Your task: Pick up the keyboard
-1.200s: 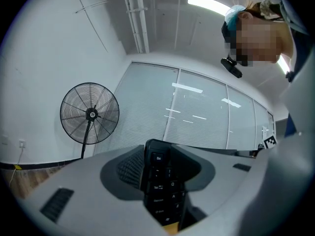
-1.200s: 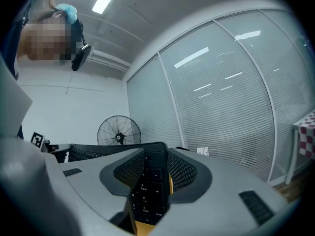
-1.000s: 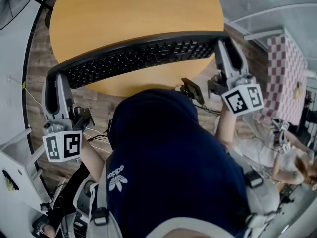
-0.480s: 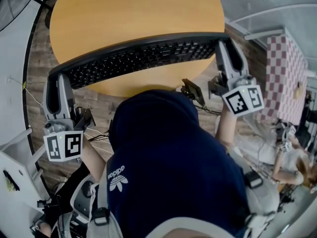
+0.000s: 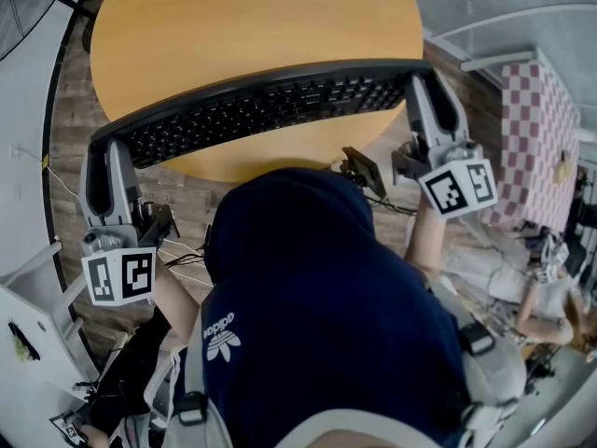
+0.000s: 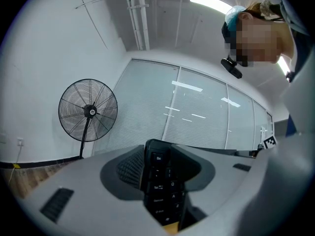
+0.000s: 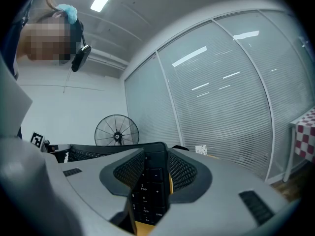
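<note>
A long black keyboard (image 5: 256, 108) hangs in the air over the near edge of the round wooden table (image 5: 252, 17), held level between both grippers. My left gripper (image 5: 104, 152) is shut on the keyboard's left end, whose keys (image 6: 162, 186) show edge-on between the jaws in the left gripper view. At the other end my right gripper (image 5: 422, 87) is shut on the keyboard (image 7: 150, 181), pinched between its ribbed pads (image 7: 183, 173).
A person in a dark blue hoodie (image 5: 317, 315) fills the lower middle of the head view. A standing fan (image 6: 87, 113) is by the glass wall. A pink checked cloth (image 5: 541, 147) hangs at the right. Cables (image 5: 187, 250) trail over the wood floor below.
</note>
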The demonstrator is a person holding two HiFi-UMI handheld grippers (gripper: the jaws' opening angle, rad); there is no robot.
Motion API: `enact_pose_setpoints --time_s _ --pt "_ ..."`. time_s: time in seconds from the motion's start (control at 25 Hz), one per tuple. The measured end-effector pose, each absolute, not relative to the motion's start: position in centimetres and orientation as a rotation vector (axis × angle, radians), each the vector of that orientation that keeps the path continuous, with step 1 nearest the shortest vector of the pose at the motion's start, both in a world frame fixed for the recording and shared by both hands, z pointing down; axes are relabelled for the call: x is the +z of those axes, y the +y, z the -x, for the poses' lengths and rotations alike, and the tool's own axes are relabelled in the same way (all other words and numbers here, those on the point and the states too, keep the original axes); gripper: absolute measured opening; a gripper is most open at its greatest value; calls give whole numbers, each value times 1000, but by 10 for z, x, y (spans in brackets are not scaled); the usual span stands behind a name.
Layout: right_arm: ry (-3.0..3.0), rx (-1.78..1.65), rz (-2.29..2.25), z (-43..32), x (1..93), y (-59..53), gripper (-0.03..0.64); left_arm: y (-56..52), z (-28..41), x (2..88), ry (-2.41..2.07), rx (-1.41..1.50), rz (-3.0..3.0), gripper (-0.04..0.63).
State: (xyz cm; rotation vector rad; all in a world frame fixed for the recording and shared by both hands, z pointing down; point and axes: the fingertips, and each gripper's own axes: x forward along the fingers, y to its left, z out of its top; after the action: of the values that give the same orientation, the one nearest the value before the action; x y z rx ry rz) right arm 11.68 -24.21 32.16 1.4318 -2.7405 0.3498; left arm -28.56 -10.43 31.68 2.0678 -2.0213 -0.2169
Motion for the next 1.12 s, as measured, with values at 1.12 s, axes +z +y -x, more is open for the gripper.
enact_pose_setpoints --time_s 1.12 --pt "-2749 350 -1415 -116 325 -244 130 -102 285 320 -2027 -212 -2058 149"
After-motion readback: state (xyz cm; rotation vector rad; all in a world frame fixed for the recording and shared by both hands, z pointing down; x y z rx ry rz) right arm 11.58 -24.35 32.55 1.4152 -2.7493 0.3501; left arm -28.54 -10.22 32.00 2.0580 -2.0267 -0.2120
